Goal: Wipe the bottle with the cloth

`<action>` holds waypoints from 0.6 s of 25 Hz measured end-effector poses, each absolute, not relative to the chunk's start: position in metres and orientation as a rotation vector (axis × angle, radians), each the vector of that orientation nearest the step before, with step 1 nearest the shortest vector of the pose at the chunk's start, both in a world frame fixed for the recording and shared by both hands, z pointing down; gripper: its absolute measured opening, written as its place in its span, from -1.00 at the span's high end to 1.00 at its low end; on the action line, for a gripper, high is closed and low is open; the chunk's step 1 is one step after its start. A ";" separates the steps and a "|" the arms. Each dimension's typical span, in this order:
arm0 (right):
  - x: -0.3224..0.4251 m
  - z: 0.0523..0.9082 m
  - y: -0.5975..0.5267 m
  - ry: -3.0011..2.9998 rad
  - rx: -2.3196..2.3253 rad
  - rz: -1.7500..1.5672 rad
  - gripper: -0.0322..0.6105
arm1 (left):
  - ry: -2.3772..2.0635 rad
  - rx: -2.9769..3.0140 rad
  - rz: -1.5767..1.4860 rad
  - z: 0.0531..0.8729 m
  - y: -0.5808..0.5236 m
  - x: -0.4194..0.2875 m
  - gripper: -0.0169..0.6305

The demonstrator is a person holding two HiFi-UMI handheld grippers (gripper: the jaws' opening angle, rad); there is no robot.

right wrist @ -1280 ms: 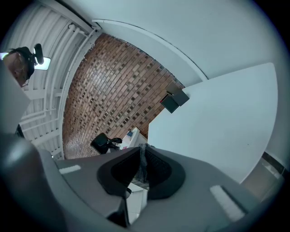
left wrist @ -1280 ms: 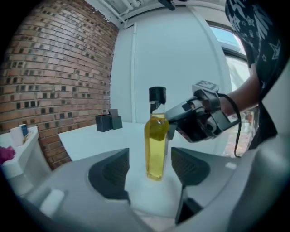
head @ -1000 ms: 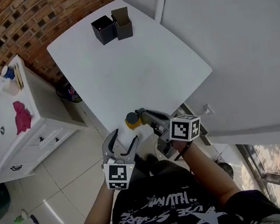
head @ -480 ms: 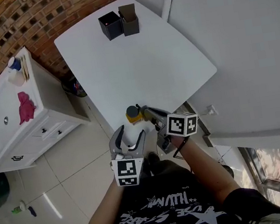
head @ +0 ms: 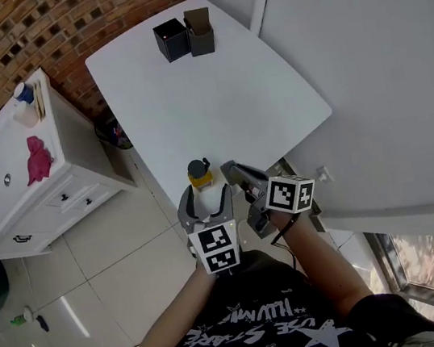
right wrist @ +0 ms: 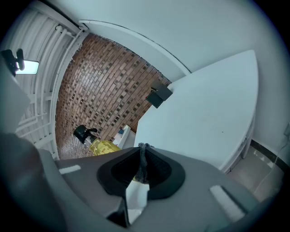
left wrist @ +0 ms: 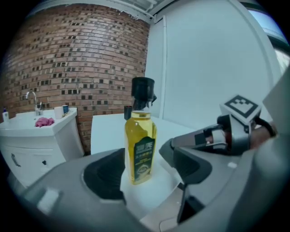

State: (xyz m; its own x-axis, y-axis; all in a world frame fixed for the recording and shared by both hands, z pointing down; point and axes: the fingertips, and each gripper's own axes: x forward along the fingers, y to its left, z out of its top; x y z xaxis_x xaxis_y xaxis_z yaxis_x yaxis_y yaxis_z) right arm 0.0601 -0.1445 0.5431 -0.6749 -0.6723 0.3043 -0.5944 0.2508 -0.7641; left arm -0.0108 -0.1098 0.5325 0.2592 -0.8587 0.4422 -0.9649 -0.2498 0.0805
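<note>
A yellow oil bottle [head: 199,176] with a black cap stands upright near the white table's [head: 229,93] front edge. My left gripper [head: 206,194] straddles its lower body. In the left gripper view the bottle [left wrist: 141,149] stands between the two dark pads with a gap on each side; the jaws have just been opening. My right gripper [head: 229,167] lies just right of the bottle, shut on a thin strip of grey cloth [right wrist: 142,164]. The bottle [right wrist: 100,146] shows to the left in the right gripper view.
Two black boxes [head: 171,39] stand side by side at the table's far end. A white sink cabinet [head: 65,197] stands to the left, with a pink rag [head: 37,158] on top. Tiled floor lies below the table's front edge, and a brick wall is behind.
My left gripper has swung in from left of the table edge and now stands around the bottle. The right gripper's tip has drawn a little right of the bottle.
</note>
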 end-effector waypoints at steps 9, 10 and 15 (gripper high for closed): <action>0.078 0.537 -0.135 2.424 -1.234 -1.402 0.79 | -1.867 1.978 0.468 0.544 -0.133 -0.023 -0.15; 0.081 0.537 -0.135 2.421 -1.239 -1.402 0.79 | -1.877 1.967 0.476 0.546 -0.135 -0.023 -0.15; 0.088 0.537 -0.134 2.423 -1.234 -1.398 0.79 | -1.947 1.905 0.513 0.544 -0.140 -0.025 -0.13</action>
